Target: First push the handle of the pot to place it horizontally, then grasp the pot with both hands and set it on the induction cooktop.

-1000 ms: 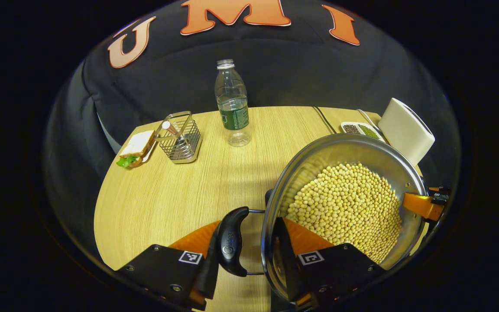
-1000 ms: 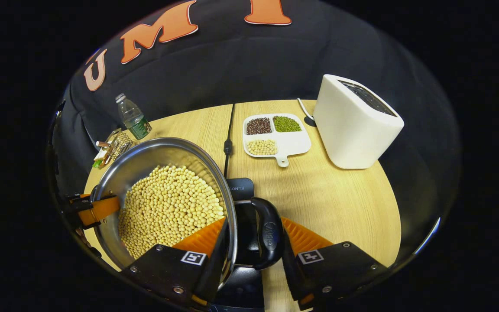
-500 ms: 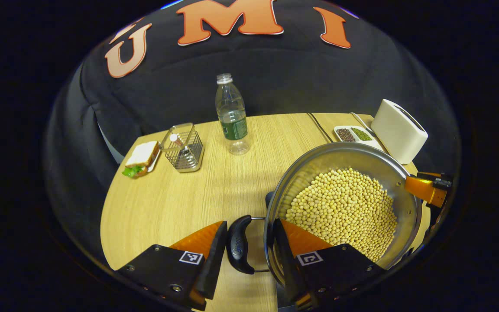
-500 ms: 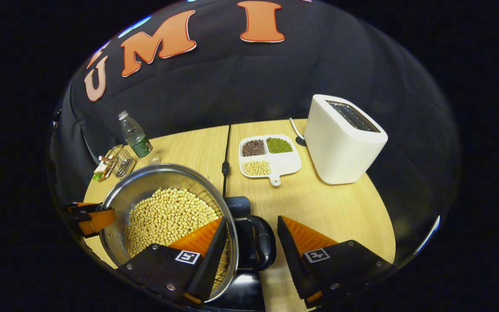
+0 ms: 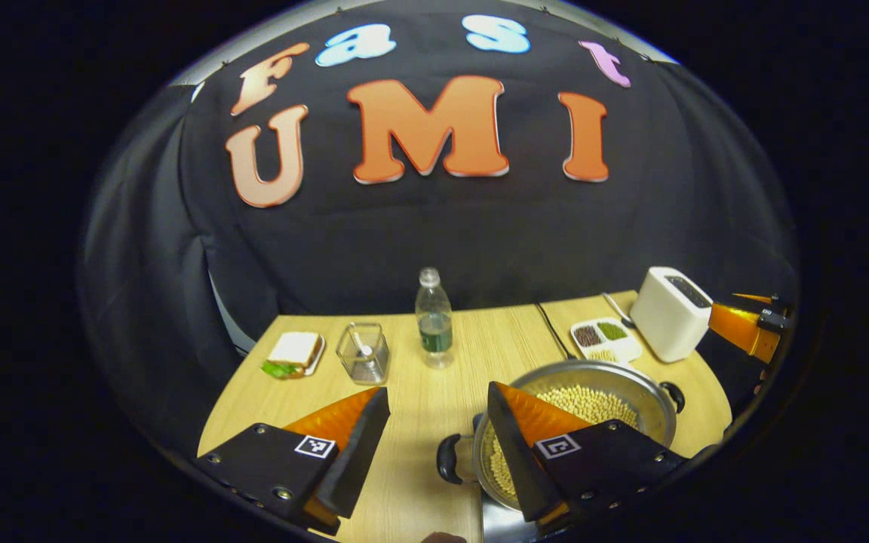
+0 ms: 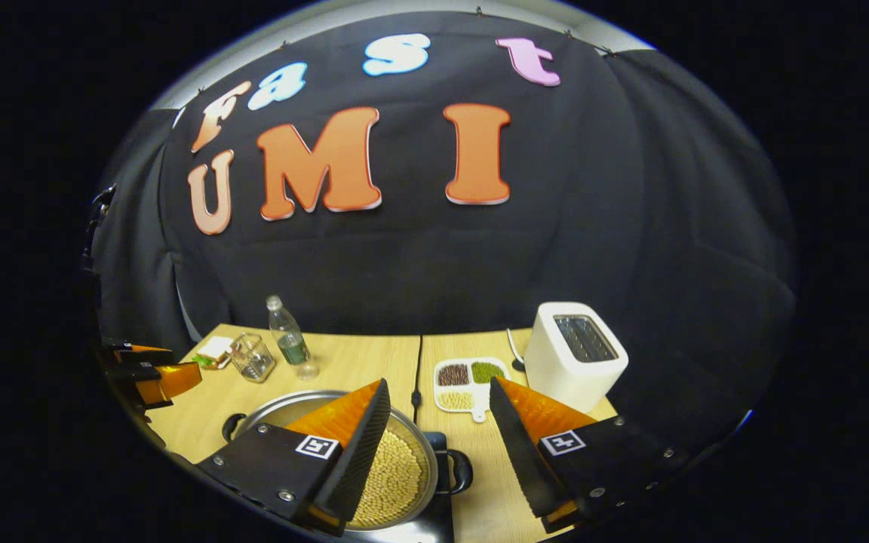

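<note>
Pot (image 5: 593,400) of beans sits on the induction cooktop (image 6: 434,520); left gripper (image 5: 434,422) and right gripper (image 6: 434,415) hover above, both spread apart, holding nothing.

No legible text or labels.

Pot (image 6: 404,471) on cooktop (image 6: 434,520), jaws apart above

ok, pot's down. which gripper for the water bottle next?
Left, probably: water bottle stands straight ahead of the open left gripper; from the right gripper it's off to the left, past the pot.
</note>
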`<state>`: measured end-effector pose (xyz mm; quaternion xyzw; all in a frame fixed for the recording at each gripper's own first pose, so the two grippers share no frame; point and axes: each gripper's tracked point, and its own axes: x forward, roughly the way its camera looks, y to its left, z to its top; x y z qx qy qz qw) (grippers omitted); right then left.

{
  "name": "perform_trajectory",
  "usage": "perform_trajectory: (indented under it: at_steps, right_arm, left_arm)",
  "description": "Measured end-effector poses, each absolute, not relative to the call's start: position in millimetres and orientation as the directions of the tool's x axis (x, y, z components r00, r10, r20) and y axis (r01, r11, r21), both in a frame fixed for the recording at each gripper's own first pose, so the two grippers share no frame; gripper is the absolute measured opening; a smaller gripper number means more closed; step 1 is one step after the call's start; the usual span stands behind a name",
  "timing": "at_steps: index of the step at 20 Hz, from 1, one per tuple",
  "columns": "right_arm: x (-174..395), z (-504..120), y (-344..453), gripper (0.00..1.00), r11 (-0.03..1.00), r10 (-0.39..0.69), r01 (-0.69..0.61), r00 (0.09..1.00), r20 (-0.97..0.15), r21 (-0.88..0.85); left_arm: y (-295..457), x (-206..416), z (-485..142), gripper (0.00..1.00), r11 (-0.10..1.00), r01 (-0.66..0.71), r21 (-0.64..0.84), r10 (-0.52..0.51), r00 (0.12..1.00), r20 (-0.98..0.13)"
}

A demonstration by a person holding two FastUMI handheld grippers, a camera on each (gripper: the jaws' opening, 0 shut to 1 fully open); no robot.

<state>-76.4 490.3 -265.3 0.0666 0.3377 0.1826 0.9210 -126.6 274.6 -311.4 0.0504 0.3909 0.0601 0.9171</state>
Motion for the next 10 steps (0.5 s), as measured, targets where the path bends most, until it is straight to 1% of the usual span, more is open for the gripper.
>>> perform_trajectory:
  at_steps: [3, 5, 8, 10]
  right_arm:
    - [-66, -205, 492, 0.83, 0.910, 0.414, -0.337, 0.770, -0.485, 0.241]
    - [-62, -165, 492, 0.85, 0.899, 0.437, -0.372, 0.802, -0.407, 0.232]
    - [-61, -109, 496, 0.88, 0.887, 0.459, -0.410, 0.836, -0.299, 0.213]
    - [-68, -86, 497, 0.92, 0.877, 0.473, -0.421, 0.841, -0.265, 0.231]
  left_arm:
    - [290, -113, -231, 0.80, 0.982, -0.129, 0.138, 0.186, 0.789, -0.585]
    - [297, -110, -184, 0.81, 0.975, -0.174, 0.136, 0.219, 0.838, -0.499]
    - [302, -109, -126, 0.80, 0.965, -0.249, 0.082, 0.261, 0.892, -0.369]
    - [304, -120, -95, 0.80, 0.958, -0.275, 0.077, 0.286, 0.909, -0.305]
